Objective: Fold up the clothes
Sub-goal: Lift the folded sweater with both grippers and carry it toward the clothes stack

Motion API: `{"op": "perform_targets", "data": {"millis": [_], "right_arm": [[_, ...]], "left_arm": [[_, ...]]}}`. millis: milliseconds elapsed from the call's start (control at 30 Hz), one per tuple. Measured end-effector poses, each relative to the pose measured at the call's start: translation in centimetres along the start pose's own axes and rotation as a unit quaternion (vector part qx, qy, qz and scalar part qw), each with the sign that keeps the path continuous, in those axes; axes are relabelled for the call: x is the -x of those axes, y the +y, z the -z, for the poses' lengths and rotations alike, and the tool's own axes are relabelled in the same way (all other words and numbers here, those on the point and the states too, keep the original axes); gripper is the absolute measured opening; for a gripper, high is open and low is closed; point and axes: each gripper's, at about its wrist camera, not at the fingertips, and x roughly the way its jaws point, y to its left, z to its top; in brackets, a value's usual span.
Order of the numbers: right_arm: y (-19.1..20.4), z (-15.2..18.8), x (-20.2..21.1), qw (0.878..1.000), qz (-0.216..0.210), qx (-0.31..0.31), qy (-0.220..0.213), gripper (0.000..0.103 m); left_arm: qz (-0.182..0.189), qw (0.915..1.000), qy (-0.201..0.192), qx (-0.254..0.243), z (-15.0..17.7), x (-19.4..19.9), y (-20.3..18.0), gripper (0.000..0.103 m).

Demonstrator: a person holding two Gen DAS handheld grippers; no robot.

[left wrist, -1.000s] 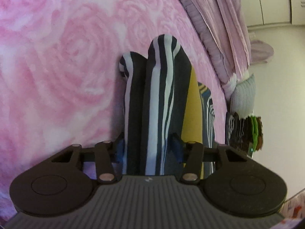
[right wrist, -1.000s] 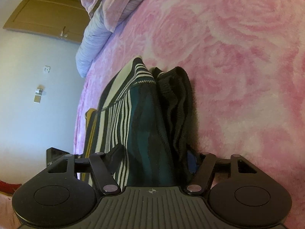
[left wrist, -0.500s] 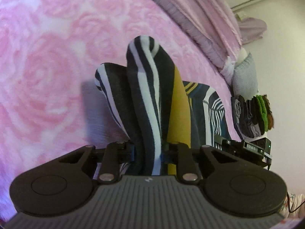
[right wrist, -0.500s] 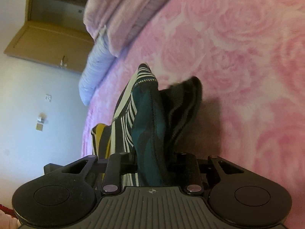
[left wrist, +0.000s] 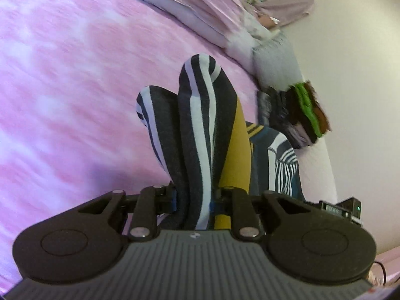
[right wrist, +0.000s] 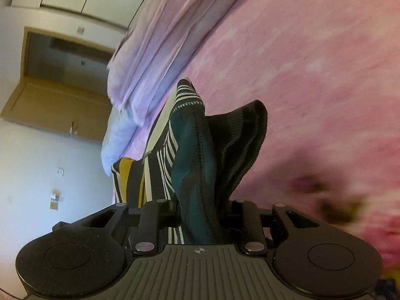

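Under you lies a fuzzy pink rose-patterned blanket (left wrist: pixel 75 75), a stack of folded clothes (left wrist: pixel 300 110) at its edge. Your left gripper (left wrist: pixel 195 200) and right gripper (right wrist: pixel 202 212) each clamp the soft striped black, white, mustard and teal garment (left wrist: pixel 200 130), bunched above the bed.

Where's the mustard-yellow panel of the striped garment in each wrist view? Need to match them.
Left wrist: yellow panel sits centre, just right of the black-and-white stripes, running down into the left gripper.
Right wrist: yellow panel sits lower left, left of the teal fold clamped in the right gripper.
Shared landmark: pink rose blanket.
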Motion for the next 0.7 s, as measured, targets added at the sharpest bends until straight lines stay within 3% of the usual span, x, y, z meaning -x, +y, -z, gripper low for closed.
{"op": "perform_targets", "data": {"millis": [133,233,433,700], "right_arm": [[-3.4,-2.7,11.4,0.999,0.032,-0.005,-0.032,0.023],[-4.4,-4.8,19.0,0.996,0.066,-0.013,-0.065,0.023],[-5.2,-9.0,30.7,0.984,0.071,-0.052,-0.155,0.023],[-5.2,-17.4,38.6,0.964,0.049,-0.078,-0.249,0.023]], "left_arm": [[0.035,0.9993,0.013,0.007,4.5,-6.6,-8.7,0.017],[0.058,0.9971,0.048,-0.006,5.2,-11.8,-15.2,0.017],[0.109,0.9854,0.079,-0.105,2.7,-17.8,-28.6,0.017],[0.152,0.9710,0.076,-0.168,-3.0,-23.6,-41.3,0.017]]}}
